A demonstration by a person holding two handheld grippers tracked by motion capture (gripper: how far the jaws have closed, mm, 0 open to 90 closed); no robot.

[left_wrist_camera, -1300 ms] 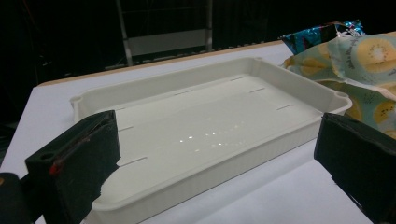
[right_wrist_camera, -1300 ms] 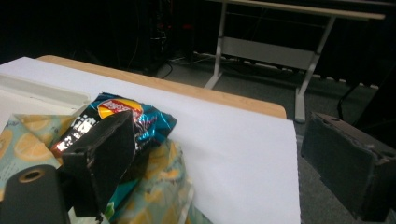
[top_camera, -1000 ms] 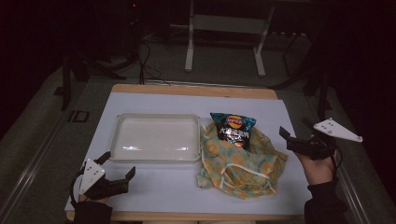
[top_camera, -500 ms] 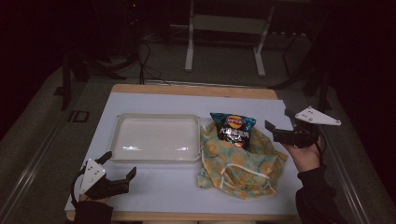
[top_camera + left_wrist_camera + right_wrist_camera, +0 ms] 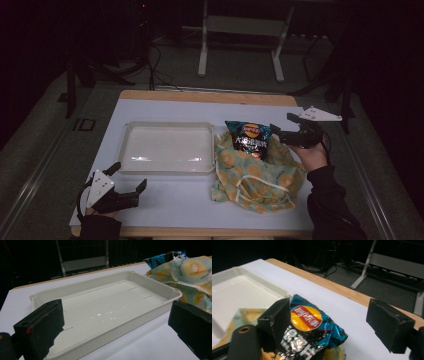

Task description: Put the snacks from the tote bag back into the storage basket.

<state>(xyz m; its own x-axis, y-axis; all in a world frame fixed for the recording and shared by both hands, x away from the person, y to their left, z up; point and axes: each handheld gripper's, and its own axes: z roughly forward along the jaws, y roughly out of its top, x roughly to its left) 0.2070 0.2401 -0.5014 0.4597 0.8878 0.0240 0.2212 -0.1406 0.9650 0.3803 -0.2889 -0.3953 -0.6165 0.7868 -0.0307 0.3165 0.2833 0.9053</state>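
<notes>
**Right claw closes in on the chip bag**

We see the chip bag (image 5: 248,138) at the counter's (image 5: 165,205) centre-right, lying on the twelve-o'clock end of a kiwi-print cloth bag (image 5: 257,177), just beside the three-o'clock wall of the empty white tray (image 5: 167,125). Our right claw (image 5: 285,129) hangs at the packet's three o'clock, pointing toward nine. Its jaws have just been closing a little, yet they stand spread. In the right gripper view the chip bag (image 5: 312,330) sits between the jaws of the right claw (image 5: 337,325): one black pad overlaps the packet's edge, the other stands well apart from it, so nothing is pinched. Our left claw (image 5: 131,179) rests at the counter's seven-o'clock corner, jaws spread wide on nothing, and in the left gripper view its jaws frame the tray (image 5: 105,340).
</notes>
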